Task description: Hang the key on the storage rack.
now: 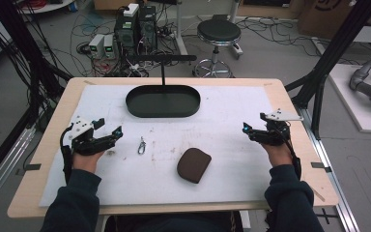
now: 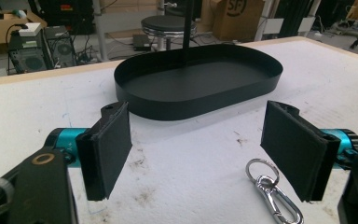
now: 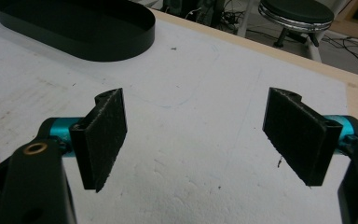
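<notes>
Left gripper [image 1: 110, 134]: fingers [image 2: 106, 150] spread wide, nothing between them, hovering low at the left of the white-covered surface [image 1: 232, 179]. Small silver metal snap-hook keyring [image 1: 141, 145] lies flat just beside it; in the left gripper view the keyring [image 2: 272, 196] sits in front of the right-hand finger, off the gap's centre, not touching. Closing from here likely clips only the ring end or flicks it away; it is thin, flat and slick, so pads may skate over it.

Centre: dark brown rounded soft pouch [image 1: 193, 165] lies near the front edge, well apart from both grippers. Black oval metal tray [image 1: 163, 101] with upright post sits at the back; post could snag a hand reaching over.

Right gripper [image 1: 249, 130]: fingers [image 3: 103, 137] also released and empty, over bare surface at the right, far from everything.
</notes>
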### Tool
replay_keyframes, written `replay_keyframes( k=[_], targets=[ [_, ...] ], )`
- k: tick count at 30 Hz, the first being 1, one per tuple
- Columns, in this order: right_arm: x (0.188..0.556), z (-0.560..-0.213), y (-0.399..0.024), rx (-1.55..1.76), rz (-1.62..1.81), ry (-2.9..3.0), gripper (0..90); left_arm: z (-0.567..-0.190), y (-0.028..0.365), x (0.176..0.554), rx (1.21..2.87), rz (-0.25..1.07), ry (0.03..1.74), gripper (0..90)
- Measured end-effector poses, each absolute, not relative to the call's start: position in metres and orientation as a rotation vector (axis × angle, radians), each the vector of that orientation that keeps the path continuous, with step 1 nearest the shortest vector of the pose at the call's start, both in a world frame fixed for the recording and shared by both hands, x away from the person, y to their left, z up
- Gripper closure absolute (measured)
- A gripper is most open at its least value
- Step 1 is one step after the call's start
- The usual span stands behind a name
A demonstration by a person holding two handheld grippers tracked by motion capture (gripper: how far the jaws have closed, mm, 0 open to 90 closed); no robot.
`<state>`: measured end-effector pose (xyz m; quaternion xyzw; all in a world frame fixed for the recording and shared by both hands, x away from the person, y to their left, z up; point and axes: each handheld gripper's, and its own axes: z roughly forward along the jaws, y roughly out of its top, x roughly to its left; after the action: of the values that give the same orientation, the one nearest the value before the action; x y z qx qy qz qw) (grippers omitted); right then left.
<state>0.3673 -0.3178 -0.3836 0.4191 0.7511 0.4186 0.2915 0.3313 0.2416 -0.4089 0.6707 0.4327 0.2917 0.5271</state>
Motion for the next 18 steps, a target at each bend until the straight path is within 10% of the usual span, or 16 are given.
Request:
replay_keyframes(
  k=[18],
  targets=[
    [0.3644,-0.3838,-0.3186,1.126,1.108,2.000,22.1,-0.4093,0.2328,0.3289,1.643,0.660,0.998,32.6]
  ],
)
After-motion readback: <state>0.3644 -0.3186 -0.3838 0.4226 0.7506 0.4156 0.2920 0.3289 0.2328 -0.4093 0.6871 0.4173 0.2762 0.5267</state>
